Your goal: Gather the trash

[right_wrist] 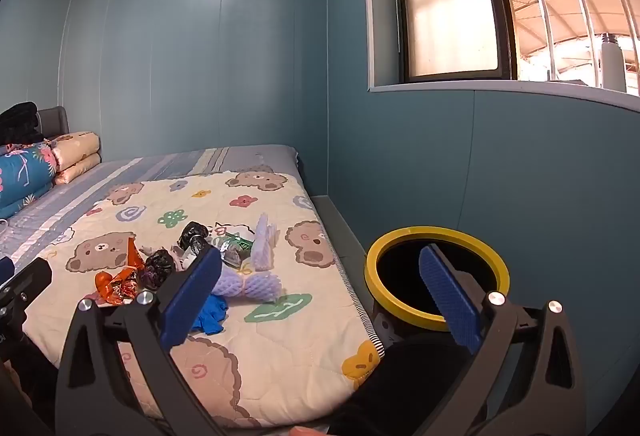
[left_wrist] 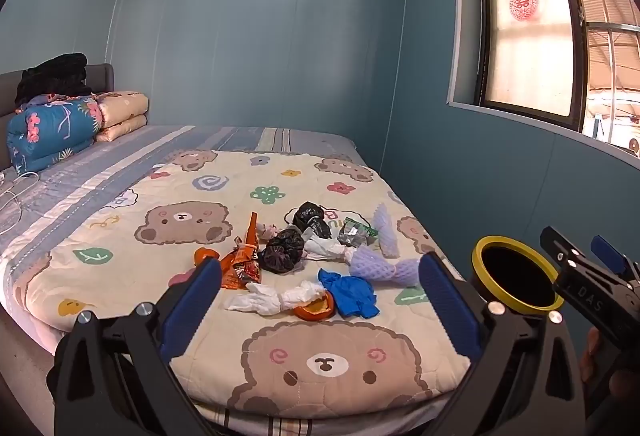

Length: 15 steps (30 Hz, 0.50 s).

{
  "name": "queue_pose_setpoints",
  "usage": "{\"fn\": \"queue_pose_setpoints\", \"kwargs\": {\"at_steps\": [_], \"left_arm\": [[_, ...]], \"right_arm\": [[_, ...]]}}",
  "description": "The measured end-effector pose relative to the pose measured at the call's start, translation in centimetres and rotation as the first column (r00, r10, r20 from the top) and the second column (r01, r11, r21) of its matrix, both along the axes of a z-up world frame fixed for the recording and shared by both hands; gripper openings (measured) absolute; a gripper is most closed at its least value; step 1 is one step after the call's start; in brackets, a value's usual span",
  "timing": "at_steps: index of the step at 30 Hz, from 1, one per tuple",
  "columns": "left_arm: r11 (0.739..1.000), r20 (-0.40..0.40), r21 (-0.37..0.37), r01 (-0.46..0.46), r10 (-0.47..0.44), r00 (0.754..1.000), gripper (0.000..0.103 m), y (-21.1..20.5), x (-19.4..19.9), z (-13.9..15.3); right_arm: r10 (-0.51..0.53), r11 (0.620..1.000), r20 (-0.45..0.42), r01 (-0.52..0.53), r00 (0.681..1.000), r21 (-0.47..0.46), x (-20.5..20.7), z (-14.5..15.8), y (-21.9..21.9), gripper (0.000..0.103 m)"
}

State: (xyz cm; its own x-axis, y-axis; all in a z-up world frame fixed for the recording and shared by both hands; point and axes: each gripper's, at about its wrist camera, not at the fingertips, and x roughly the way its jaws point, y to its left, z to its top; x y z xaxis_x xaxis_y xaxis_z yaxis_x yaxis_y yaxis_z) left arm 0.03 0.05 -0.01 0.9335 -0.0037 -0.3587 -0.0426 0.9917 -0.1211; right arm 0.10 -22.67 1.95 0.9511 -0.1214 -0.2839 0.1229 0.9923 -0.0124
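Note:
Trash lies scattered on the bear-print quilt (left_wrist: 132, 196): a blue glove (left_wrist: 352, 292), a white glove (left_wrist: 272, 300), orange wrappers (left_wrist: 244, 264), crumpled black bags (left_wrist: 282, 250), purple foam nets (left_wrist: 380, 266) and a green packet (left_wrist: 356, 232). A black bin with a yellow rim (left_wrist: 516, 272) (right_wrist: 436, 276) stands beside the bed at the right. My left gripper (left_wrist: 320, 308) hovers open above the near end of the bed, short of the gloves. My right gripper (right_wrist: 320, 300) is open too, between the quilt's right edge and the bin, holding nothing. The right gripper's body (left_wrist: 592, 288) shows beside the bin.
Folded quilts (left_wrist: 60, 128) and black clothes (left_wrist: 56, 76) sit at the headboard, far left. A blue wall and a window (left_wrist: 532, 36) close off the right side. White cables (left_wrist: 16, 192) lie on the striped sheet. The bed's near edge is just below both grippers.

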Motion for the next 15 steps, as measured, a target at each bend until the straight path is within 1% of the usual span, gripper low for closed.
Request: {"fn": "queue_pose_setpoints", "kwargs": {"at_steps": [7, 13, 15], "left_arm": [[1.000, 0.005, 0.013, -0.002, 0.002, 1.000, 0.095, -0.25, -0.10, 0.01], [1.000, 0.000, 0.004, 0.001, -0.001, 1.000, 0.095, -0.22, -0.36, 0.17], [1.000, 0.001, 0.004, 0.002, -0.002, 1.000, 0.095, -0.44, -0.16, -0.02]], "right_arm": [[0.000, 1.000, 0.002, 0.000, 1.000, -0.001, 0.09, -0.05, 0.08, 0.095], [-0.003, 1.000, 0.005, 0.003, 1.000, -0.003, 0.56, -0.80, 0.33, 0.095], [-0.002, 1.000, 0.004, 0.002, 1.000, -0.001, 0.25, -0.52, 0.07, 0.095]]}}
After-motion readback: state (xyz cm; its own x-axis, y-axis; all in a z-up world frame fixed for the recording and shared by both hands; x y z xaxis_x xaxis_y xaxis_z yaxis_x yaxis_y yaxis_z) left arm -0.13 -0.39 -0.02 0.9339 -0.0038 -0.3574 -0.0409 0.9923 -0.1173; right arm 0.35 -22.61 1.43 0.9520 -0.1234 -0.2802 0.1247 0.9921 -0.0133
